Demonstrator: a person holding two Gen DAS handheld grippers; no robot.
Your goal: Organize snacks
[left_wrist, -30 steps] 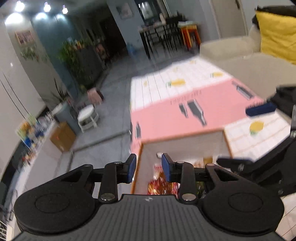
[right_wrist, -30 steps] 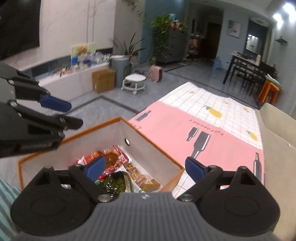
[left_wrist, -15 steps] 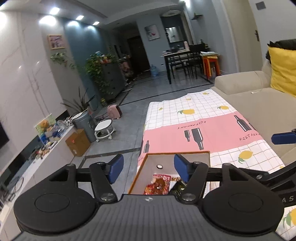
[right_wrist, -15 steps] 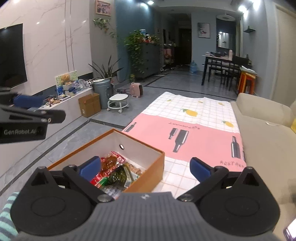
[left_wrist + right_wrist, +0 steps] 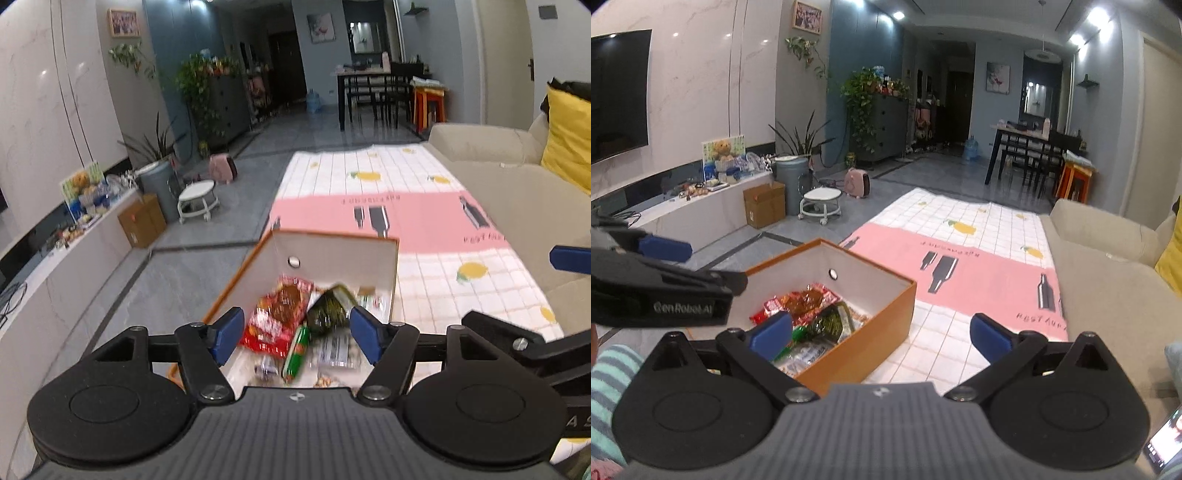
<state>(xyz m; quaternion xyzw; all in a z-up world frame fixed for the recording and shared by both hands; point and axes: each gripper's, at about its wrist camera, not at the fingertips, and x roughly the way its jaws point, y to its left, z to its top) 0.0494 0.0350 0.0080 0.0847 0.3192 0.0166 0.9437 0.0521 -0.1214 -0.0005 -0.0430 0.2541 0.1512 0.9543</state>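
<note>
1. My left gripper (image 5: 295, 334) hangs over the near end of the box (image 5: 394, 271), tilted downward. Its jaws are opening, the blue pads (image 5: 229, 334) well apart, and nothing is pinched between them; the snacks lie below in the box.
2. My right gripper (image 5: 881, 334) has its jaws spread as wide as they go, with nothing between them. Its left pad (image 5: 772, 334) sits over the near corner of the box (image 5: 886, 310), while the right pad hangs over the cloth (image 5: 979, 258).
3. The box is orange outside, white inside, open at the top, with a small round hole in its far wall. It rests on the near part of the cloth, close to its left edge.
4. Inside the box I see a red packet (image 5: 280, 314), a dark green packet (image 5: 328, 312) leaning beside it, a slim green stick (image 5: 295, 354) in front, and pale wrappers under them. The left view is blurred, so I cannot read any labels.
5. From the right view the same heap shows: the red packet (image 5: 798, 301) towards the far side, the dark green packet (image 5: 831, 323) near the right wall.
6. The cloth is pink and white-checked, with bottle and lemon prints, and it runs away from me beside a beige sofa (image 5: 1108, 280).
7. A yellow cushion (image 5: 569, 140) sits on the sofa.
8. A striped sleeve (image 5: 609, 376) shows at the lower left of the right view.
</note>
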